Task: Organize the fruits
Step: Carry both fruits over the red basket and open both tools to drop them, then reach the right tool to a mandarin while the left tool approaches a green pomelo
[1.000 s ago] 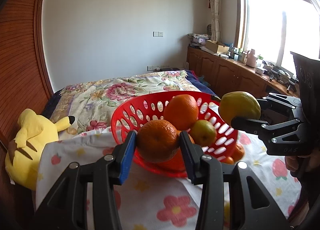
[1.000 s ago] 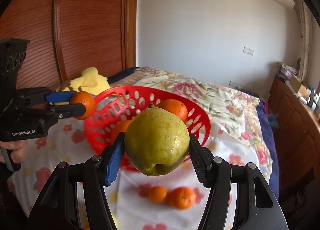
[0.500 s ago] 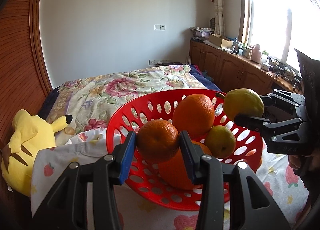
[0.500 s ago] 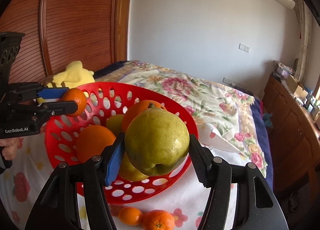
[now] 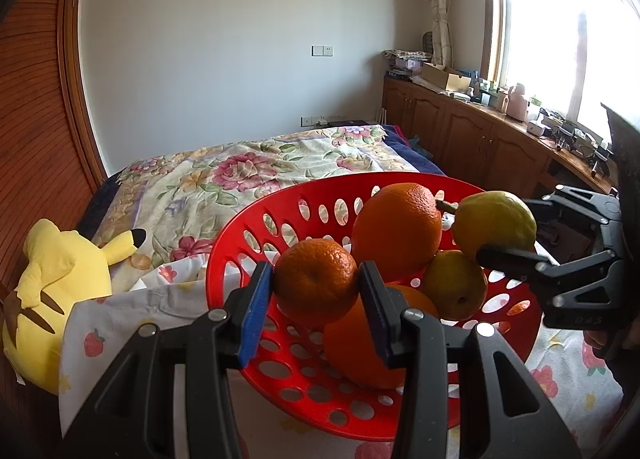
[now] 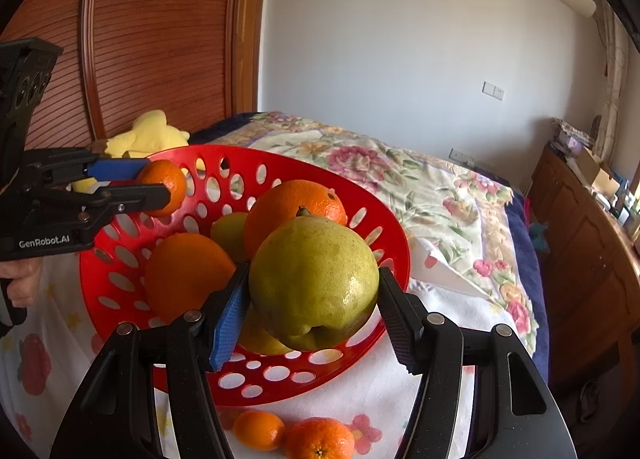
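A red perforated basket (image 5: 256, 243) (image 6: 320, 375) stands on a white fruit-print cloth on the bed. It holds two big oranges (image 5: 396, 227) (image 6: 184, 275) and a yellow-green fruit (image 5: 456, 285). My left gripper (image 5: 316, 283) is shut on a small orange (image 5: 316, 283) above the basket's near-left rim; it shows at the left of the right wrist view (image 6: 162, 189). My right gripper (image 6: 314, 289) is shut on a green pear (image 6: 314, 283) above the basket's right side; it shows in the left wrist view (image 5: 496, 225).
Two small tangerines (image 6: 258, 429) (image 6: 320, 439) lie on the cloth in front of the basket. A yellow plush toy (image 5: 52, 291) lies at the left by the wooden headboard. A floral quilt (image 5: 248, 175) covers the bed. Wooden cabinets (image 5: 472, 139) line the right wall.
Both grippers have moved forward and over the basket with their fruit; the basket now looks larger and lower in both views. Neither grip has changed.
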Demonstrator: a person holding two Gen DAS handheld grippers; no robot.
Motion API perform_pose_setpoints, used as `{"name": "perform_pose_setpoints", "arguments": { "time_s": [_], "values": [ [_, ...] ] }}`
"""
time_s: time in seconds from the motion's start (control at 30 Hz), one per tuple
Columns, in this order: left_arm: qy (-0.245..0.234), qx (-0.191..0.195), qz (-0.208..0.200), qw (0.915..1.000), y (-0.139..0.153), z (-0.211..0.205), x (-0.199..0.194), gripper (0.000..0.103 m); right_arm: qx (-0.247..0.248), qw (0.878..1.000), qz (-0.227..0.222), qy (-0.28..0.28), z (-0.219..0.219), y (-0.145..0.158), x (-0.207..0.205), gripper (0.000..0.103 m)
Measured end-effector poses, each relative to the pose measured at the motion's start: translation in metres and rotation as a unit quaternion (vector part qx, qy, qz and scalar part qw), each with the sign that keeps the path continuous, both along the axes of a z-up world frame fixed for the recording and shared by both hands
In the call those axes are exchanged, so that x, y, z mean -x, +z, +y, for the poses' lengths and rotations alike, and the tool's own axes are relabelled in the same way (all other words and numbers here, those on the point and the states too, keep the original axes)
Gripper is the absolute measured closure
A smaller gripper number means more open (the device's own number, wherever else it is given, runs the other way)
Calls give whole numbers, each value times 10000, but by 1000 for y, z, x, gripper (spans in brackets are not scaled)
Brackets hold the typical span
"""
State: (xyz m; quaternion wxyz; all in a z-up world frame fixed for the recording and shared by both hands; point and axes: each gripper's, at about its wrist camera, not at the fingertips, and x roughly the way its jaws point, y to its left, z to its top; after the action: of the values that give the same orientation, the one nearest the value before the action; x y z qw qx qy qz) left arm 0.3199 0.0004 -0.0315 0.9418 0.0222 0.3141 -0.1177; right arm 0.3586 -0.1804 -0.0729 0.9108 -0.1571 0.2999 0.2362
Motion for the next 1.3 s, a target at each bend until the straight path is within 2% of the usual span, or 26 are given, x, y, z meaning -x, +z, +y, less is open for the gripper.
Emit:
{"name": "perform_pose_setpoints", "arguments": {
  "time_s": [0.2, 0.4, 0.7, 0.77, 0.93, 1.3],
  "values": [
    [8, -34, 2, 10000, 0, 0, -3, 60, -358, 9993, 56, -34, -11, 8, -2, 36],
    [45, -146, 28, 9999, 3, -2, -10, 59, -447, 9990, 41, -53, -19, 11, 5, 36],
    [140, -115, -5, 9998, 8, 0, -8, 57, -446, 9989, -110, -16, -22, 19, 23, 36],
    [130, -37, -41, 9999, 9, 1, 0, 52, -490, 9987, -126, -47, -25, 22, 28, 36],
    [110, 74, -111, 9999, 13, 2, 25, 47, -570, 9981, -134, -180, -36, 26, 41, 32],
    [41, 165, -165, 9997, 12, 0, 89, 44, -589, 9968, 6, -535, -62, 18, 73, 31]
  ]
}}
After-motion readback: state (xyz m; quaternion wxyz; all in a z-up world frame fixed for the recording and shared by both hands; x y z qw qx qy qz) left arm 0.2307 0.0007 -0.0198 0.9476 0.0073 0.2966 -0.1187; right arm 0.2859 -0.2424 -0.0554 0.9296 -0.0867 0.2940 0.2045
